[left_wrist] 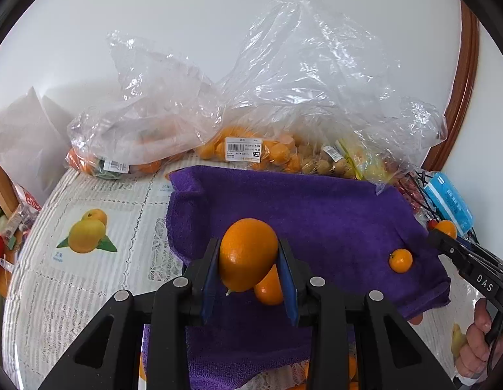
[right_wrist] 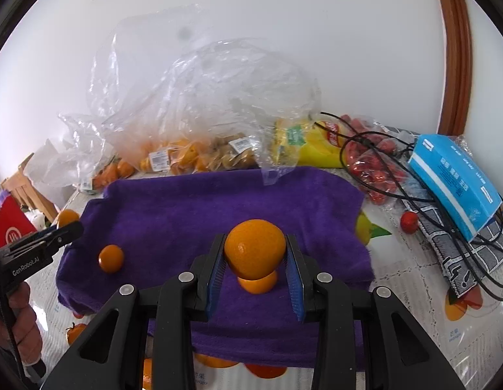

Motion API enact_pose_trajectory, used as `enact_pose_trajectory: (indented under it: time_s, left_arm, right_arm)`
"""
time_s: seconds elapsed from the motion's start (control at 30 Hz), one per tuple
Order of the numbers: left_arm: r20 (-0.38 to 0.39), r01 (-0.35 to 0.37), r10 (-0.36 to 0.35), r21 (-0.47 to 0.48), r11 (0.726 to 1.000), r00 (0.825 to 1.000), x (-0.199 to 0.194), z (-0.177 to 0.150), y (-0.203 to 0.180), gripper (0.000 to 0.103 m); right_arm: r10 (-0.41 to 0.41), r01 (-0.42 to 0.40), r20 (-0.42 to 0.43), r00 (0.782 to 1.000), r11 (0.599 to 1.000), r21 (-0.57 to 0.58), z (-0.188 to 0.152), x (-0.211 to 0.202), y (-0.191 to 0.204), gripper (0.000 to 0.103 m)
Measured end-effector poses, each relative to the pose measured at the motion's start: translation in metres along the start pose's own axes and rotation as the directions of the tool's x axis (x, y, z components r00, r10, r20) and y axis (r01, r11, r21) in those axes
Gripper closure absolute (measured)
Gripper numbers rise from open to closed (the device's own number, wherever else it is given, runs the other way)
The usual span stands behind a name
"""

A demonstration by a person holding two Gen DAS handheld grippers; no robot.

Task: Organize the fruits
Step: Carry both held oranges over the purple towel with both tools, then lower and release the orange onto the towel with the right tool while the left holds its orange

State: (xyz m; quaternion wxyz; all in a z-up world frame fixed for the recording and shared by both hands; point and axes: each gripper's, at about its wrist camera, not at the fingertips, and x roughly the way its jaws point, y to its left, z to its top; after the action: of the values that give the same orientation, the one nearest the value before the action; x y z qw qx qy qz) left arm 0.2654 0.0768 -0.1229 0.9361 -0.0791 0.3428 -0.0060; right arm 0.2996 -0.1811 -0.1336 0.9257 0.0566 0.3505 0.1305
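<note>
My left gripper (left_wrist: 248,253) is shut on an orange kumquat (left_wrist: 246,253) and holds it above a purple towel (left_wrist: 332,214). A second kumquat (left_wrist: 269,287) lies on the towel just below it, and a third (left_wrist: 400,260) lies further right. My right gripper (right_wrist: 254,253) is shut on another kumquat (right_wrist: 254,248) above the same towel (right_wrist: 219,201). One kumquat (right_wrist: 258,284) lies under it and one (right_wrist: 111,257) lies at the left. Each gripper shows at the edge of the other's view, holding its fruit (left_wrist: 446,229) (right_wrist: 68,217).
Clear plastic bags of oranges (left_wrist: 121,149), kumquats (left_wrist: 251,152) and small brown fruit (right_wrist: 232,156) stand along the wall behind the towel. A blue tissue box (right_wrist: 453,182), black cables (right_wrist: 381,175), a bag of red fruit (right_wrist: 375,169) and a loose red tomato (right_wrist: 409,222) lie at the right.
</note>
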Motion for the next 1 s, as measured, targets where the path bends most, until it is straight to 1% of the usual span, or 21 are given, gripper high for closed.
enact_pose_trajectory:
  time_s: [0.1,0.23,0.4,0.73,0.93,1.0]
  left_arm:
    - [-0.015,0.007,-0.007,-0.026,1.000,1.000,0.004,-0.001,0.005,0.071]
    - [-0.025,0.013,-0.014,-0.037,0.999,1.000,0.008,-0.001,0.006,0.071]
    - [-0.039,0.006,-0.007,-0.029,1.000,0.999,0.012,-0.001,0.004,0.071]
    - [-0.043,0.011,-0.012,-0.027,1.000,0.999,0.014,-0.002,0.002,0.071]
    - [-0.045,0.013,-0.014,-0.023,1.000,0.999,0.014,-0.002,0.001,0.071]
    - [-0.044,0.013,-0.014,-0.026,1.000,0.999,0.014,-0.002,0.001,0.071]
  right_arm:
    - [0.010,-0.010,0.018,1.000,1.000,0.011,0.000,-0.003,-0.004,0.068]
    - [-0.006,0.005,0.022,1.000,1.000,0.011,0.001,-0.003,-0.007,0.068]
    - [-0.021,0.021,0.017,1.000,1.000,0.007,0.000,-0.002,-0.008,0.068]
    - [-0.014,0.013,-0.018,1.000,1.000,-0.016,-0.007,0.008,-0.001,0.068]
    - [-0.033,0.032,-0.021,0.999,0.999,-0.039,-0.008,0.010,0.003,0.068]
    - [-0.041,0.041,-0.010,0.999,0.999,-0.035,-0.007,0.007,0.000,0.068]
